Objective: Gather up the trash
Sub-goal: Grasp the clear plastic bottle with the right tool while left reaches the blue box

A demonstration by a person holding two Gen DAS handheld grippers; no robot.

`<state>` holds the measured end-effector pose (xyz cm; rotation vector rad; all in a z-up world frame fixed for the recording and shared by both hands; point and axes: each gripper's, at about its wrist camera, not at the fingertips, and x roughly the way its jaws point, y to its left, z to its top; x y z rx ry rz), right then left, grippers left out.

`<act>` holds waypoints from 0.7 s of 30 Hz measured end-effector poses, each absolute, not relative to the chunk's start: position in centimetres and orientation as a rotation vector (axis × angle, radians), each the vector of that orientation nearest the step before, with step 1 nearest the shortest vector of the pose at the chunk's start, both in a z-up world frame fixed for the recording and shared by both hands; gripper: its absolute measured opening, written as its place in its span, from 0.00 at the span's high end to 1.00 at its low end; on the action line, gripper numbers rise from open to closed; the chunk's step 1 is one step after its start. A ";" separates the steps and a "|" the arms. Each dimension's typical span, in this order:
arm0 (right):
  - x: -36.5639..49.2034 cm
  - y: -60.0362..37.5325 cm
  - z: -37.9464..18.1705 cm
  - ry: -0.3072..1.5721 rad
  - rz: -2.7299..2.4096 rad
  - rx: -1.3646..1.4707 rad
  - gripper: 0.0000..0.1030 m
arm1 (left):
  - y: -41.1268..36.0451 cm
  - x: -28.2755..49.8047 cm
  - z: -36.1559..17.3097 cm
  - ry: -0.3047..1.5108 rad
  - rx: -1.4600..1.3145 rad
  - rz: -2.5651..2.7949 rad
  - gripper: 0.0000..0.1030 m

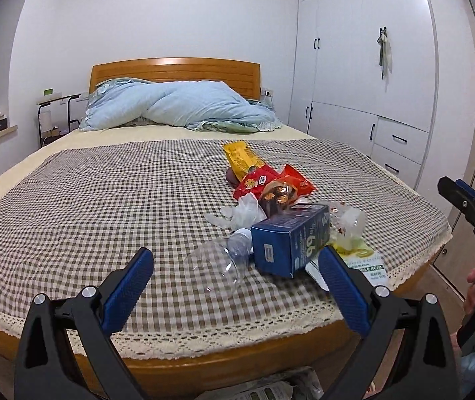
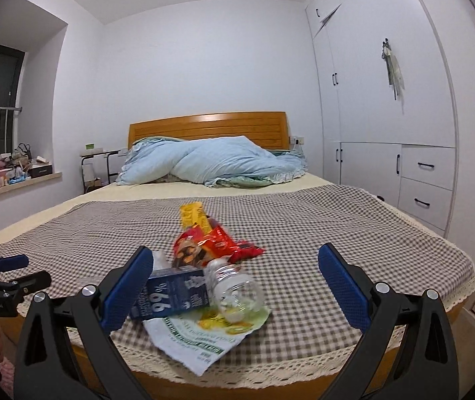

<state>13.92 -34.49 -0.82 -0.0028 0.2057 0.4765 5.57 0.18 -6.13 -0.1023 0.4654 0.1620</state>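
Approach step, nothing picked up yet. Left gripper (image 1: pixel 235 268) and right gripper (image 2: pixel 235 268) both w/ jaws spread wide, empty. Trash pile sits on the bed (image 1: pixel 87 200) just ahead: blue carton (image 1: pixel 287 243) nearest, btwn left's fingertips. Next, prob.: ease fwd, close on carton.

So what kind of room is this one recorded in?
A home bedroom, by the look of it: a bed with a wooden headboard and a rumpled blue duvet, plus a white built-in wardrobe along the wall. Trash lies on the checked bedspread.
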 end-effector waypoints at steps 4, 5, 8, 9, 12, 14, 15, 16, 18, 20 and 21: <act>15.6 -35.0 -1.3 0.234 0.451 0.010 0.08 | 0.7 7.1 -6.3 0.489 -0.117 0.161 0.07; 16.1 -35.1 -1.5 0.249 0.447 0.011 0.08 | 0.7 7.4 -6.4 0.496 -0.117 0.164 0.07; 17.8 -34.9 -2.6 0.305 0.451 0.001 0.08 | 0.8 8.7 -6.7 0.526 -0.114 0.170 0.07; 18.2 -34.8 -3.0 0.322 0.450 -0.003 0.08 | 0.8 8.9 -6.8 0.533 -0.115 0.169 0.07; 19.0 -34.6 -4.5 0.358 0.455 -0.005 0.08 | 1.0 9.5 -7.3 0.548 -0.119 0.162 0.07; 19.6 -34.1 -5.5 0.384 0.460 -0.018 0.08 | 1.0 9.7 -7.7 0.554 -0.118 0.153 0.07; 19.9 -33.8 -5.8 0.397 0.464 -0.026 0.08 | 1.1 9.8 -7.9 0.562 -0.117 0.150 0.07; 20.2 -33.7 -6.0 0.407 0.469 -0.031 0.08 | 1.1 9.9 -8.1 0.568 -0.116 0.148 0.07; 21.0 -32.8 -6.4 0.432 0.476 -0.062 0.08 | 1.2 10.2 -8.4 0.576 -0.113 0.150 0.07; 21.9 -32.0 -6.6 0.453 0.493 -0.089 0.08 | 1.3 10.6 -8.7 0.585 -0.112 0.151 0.07; 22.2 -31.7 -6.8 0.460 0.499 -0.098 0.08 | 1.3 10.7 -8.7 0.587 -0.115 0.148 0.07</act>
